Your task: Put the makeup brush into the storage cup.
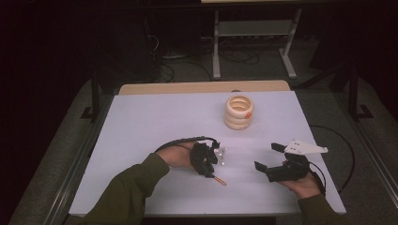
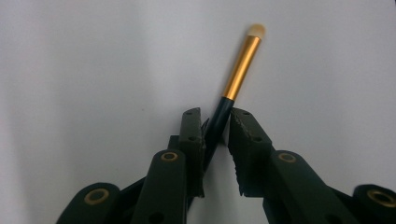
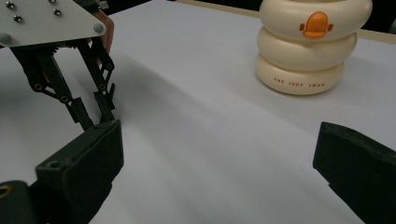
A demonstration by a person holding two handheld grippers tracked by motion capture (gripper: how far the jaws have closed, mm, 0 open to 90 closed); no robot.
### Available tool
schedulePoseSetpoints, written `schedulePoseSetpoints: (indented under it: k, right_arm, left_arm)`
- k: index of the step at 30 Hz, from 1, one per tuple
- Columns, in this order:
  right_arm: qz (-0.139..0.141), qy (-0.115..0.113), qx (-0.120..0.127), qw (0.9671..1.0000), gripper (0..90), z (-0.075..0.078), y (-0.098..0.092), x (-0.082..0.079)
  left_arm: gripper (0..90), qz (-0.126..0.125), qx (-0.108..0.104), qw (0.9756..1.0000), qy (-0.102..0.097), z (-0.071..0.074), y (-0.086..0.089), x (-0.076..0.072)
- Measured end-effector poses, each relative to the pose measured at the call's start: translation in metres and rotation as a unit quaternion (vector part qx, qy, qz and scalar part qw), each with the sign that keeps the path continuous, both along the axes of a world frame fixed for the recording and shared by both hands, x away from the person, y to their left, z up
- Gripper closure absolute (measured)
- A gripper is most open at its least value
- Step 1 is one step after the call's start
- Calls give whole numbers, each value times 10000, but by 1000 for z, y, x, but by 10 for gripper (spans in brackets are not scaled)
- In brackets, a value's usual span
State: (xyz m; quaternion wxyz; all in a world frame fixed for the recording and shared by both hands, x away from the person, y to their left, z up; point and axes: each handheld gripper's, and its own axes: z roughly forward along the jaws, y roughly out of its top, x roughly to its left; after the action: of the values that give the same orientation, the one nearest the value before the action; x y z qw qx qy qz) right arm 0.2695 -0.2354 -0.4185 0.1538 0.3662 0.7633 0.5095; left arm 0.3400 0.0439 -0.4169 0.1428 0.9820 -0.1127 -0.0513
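On the near part of the white table [image 1: 141, 122], the left gripper [image 1: 212, 172] points down at the surface, held by a hand in an olive sleeve [image 1: 136, 187] that comes in from the near left. In the left gripper view its two black jaws are drawn in around the dark handle of a small brush [image 2: 238, 74], pinching it low on the handle; the gold ferrule and pale tip stick out beyond the jaws and lie over the white surface. In the high view the brush's far end shows as a short orange-gold stub just near and right of that gripper. To the right, well apart from it, the right gripper [image 1: 267, 157] lies in the other hand, its jaws spread wide with nothing between them; in the right gripper view the two black pads stand at the left and right edges with bare table in the gap. Farther back, right of the table's middle, stands a cream holder of stacked rings [image 1: 239, 112] with an orange mark on its side. Beyond the table's wooden far edge [image 1: 202, 87] lie a dark floor and grey desk legs [image 1: 253, 42].
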Motion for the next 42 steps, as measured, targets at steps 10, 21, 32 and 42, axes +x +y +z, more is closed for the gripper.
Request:
schedulePoseSetpoints:
  k: [10,21,32,42]
  right_arm:
    - [4,20,5,10000,12,0,0,0]
    - [7,21,4,10000,12,0,0,0]
    - [5,21,10,10000,12,0,0,0]
    - [4,25,10,10000,12,0,0,0]
  left_arm:
    - [775,-79,105,9999,-7,1,-2,-2]
    - [803,-113,185,9997,-95,1,-5,-6]
    - [824,-77,280,9995,-136,0,-8,-8]
    - [834,-72,335,9993,-119,0,-10,-7]
